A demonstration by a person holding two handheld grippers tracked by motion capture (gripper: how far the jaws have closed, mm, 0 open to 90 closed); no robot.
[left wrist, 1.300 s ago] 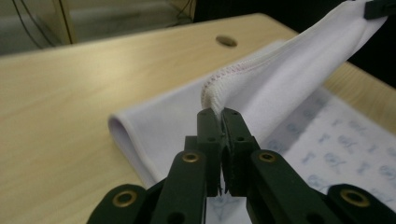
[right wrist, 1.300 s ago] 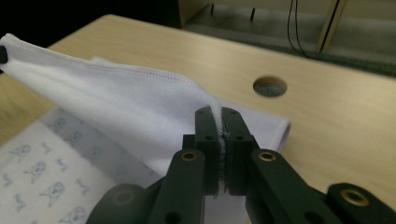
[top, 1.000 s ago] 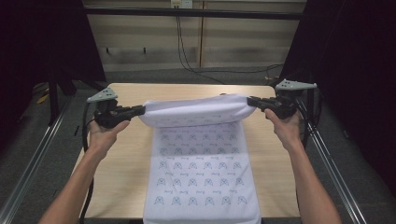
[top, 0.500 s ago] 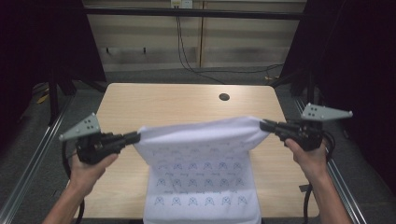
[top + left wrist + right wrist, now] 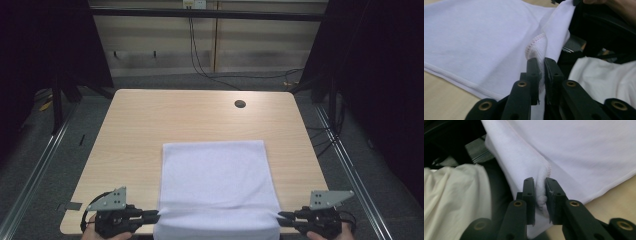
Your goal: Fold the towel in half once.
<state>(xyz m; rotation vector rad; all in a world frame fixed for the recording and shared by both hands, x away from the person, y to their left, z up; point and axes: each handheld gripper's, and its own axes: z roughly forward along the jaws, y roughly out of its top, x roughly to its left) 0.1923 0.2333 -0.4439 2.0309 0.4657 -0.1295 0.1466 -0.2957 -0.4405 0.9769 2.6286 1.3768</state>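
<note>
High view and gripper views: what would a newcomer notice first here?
First, the white cloth, spread flat on the near half of the wooden table, its near edge hanging over the front. Next, the left gripper and right gripper, each clamped on a near corner of it.

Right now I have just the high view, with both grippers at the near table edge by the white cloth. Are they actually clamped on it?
Observer: Yes. In the left gripper view the left gripper pinches a bunched, stitched hem of the white cloth between its jaws.
Operator: And the right one?
Observer: The right gripper is shut on a folded corner of cloth in the right gripper view.
Operator: Anything below the edge?
Observer: A second pale fabric lies under the table edge, beside the gripped corner.
</note>
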